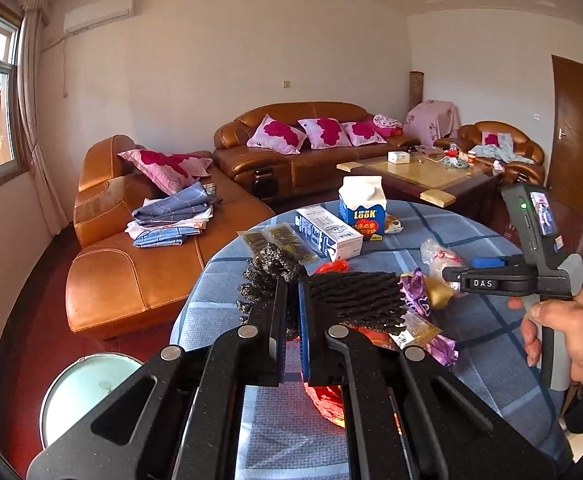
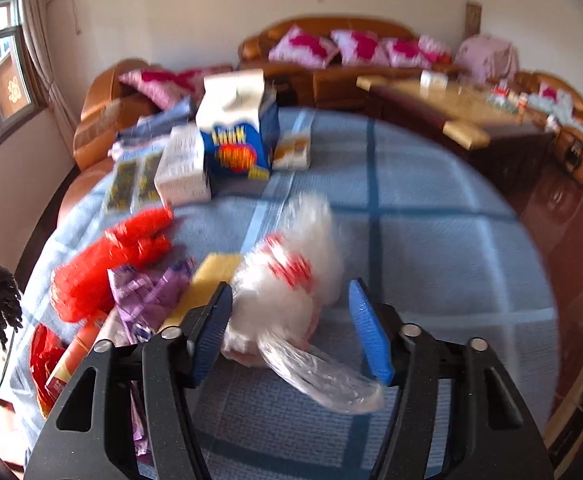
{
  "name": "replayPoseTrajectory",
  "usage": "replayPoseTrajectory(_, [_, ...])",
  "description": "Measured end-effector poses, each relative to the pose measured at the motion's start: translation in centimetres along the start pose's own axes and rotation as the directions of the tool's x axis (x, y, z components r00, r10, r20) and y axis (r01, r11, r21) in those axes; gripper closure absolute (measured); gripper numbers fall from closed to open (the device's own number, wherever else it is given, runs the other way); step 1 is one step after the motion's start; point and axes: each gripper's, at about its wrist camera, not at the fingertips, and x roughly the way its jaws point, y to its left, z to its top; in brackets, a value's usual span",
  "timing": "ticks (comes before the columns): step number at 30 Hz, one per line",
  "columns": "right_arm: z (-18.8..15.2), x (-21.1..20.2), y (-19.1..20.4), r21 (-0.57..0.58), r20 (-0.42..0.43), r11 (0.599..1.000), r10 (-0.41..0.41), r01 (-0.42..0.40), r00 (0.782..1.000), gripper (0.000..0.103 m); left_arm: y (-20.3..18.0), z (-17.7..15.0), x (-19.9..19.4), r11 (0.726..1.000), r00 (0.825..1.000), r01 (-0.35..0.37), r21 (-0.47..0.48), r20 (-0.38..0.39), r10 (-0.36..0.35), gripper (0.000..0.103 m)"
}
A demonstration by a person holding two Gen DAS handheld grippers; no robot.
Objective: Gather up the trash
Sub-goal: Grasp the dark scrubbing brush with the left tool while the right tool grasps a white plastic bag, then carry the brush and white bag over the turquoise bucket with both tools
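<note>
The left tongs (image 1: pixel 291 300) pinched a dark crinkly wrapper (image 1: pixel 355 300) above the tabletop (image 2: pixel 431 240). The right tongs (image 2: pixel 291 320) stood spread around a clear bag (image 2: pixel 291 280) lying there: probably light, soft and slippery, best gripped mid-bunch.

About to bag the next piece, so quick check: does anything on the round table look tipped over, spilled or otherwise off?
One thing: the white rectangular carton lies flat on its side, beside the upright blue-and-white gable-top carton. No spill shows. The rest is loose wrappers scattered on the blue checked tablecloth.
</note>
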Motion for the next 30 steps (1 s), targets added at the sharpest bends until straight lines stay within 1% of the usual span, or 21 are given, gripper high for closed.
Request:
replayPoseTrajectory(1, [-0.2,0.5,-0.1,0.008,-0.025,1.0,0.02,-0.019,0.999,0.07,0.2,-0.1,0.0,1.0,1.0,-0.001,-0.007,-0.001,0.001,0.098])
replayPoseTrajectory(3, [-0.5,0.2,0.1,-0.014,-0.016,0.999,0.034,-0.034,0.999,0.082,0.6,-0.1,-0.3,1.0,1.0,-0.009,-0.013,0.003,0.009,0.098])
replayPoseTrajectory(5, [-0.8,-0.8,0.3,-0.016,0.009,0.999,0.044,-0.044,0.999,0.085,1.0,0.0,-0.6,1.0,1.0,-0.018,-0.023,0.008,0.018,0.098])
replayPoseTrajectory(8, [-0.9,-3.3,1.2,-0.053,0.098,0.998,0.02,-0.015,0.995,0.086,1.7,0.0,-0.8,0.999,0.999,-0.031,-0.037,0.015,0.032,0.098])
replayPoseTrajectory(11, [-0.5,-5.7,3.0,-0.099,0.176,0.995,0.046,-0.028,0.983,0.086,2.2,0.0,-0.9,0.997,0.998,-0.064,-0.043,0.019,0.065,0.098])
replayPoseTrajectory(13, [-0.3,-6.8,4.1,-0.119,0.211,0.991,0.082,-0.058,0.974,0.086,2.6,-0.2,-1.1,0.994,0.995,-0.095,-0.045,0.024,0.096,0.098])
replayPoseTrajectory(14, [-0.3,-7.3,4.9,-0.133,0.231,0.987,0.116,-0.086,0.966,0.086,2.9,-0.4,-1.3,0.992,0.993,-0.119,-0.044,0.024,0.12,0.098])
replayPoseTrajectory(15, [-0.3,-7.7,5.7,-0.151,0.247,0.983,0.141,-0.106,0.959,0.086,3.1,-0.5,-1.4,0.991,0.992,-0.127,-0.047,0.021,0.128,0.098])
replayPoseTrajectory(17, [-0.3,-7.9,7.4,-0.183,0.252,0.971,0.198,-0.154,0.947,0.086,3.8,-0.7,-1.6,0.986,0.987,-0.158,-0.055,0.011,0.159,0.098])
replayPoseTrajectory(21, [-0.3,-7.6,10.9,-0.243,0.239,0.946,0.273,-0.215,0.932,0.086,5.4,-1.3,-2.2,0.971,0.973,-0.231,-0.065,-0.009,0.231,0.098])
replayPoseTrajectory(24, [-0.3,-6.7,13.3,-0.285,0.23,0.926,0.317,-0.248,0.92,0.086,6.6,-1.5,-2.6,0.956,0.959,-0.285,-0.067,-0.019,0.284,0.098])
replayPoseTrajectory(26, [-0.2,-6.1,14.6,-0.307,0.22,0.914,0.339,-0.265,0.915,0.086,7.5,-1.7,-2.8,0.943,0.946,-0.325,-0.067,-0.024,0.324,0.098])
replayPoseTrajectory(30, [-0.2,-5.5,16.9,-0.353,0.209,0.89,0.377,-0.289,0.902,0.086,9.0,-2.0,-3.2,0.925,0.928,-0.372,-0.076,-0.034,0.37,0.098])
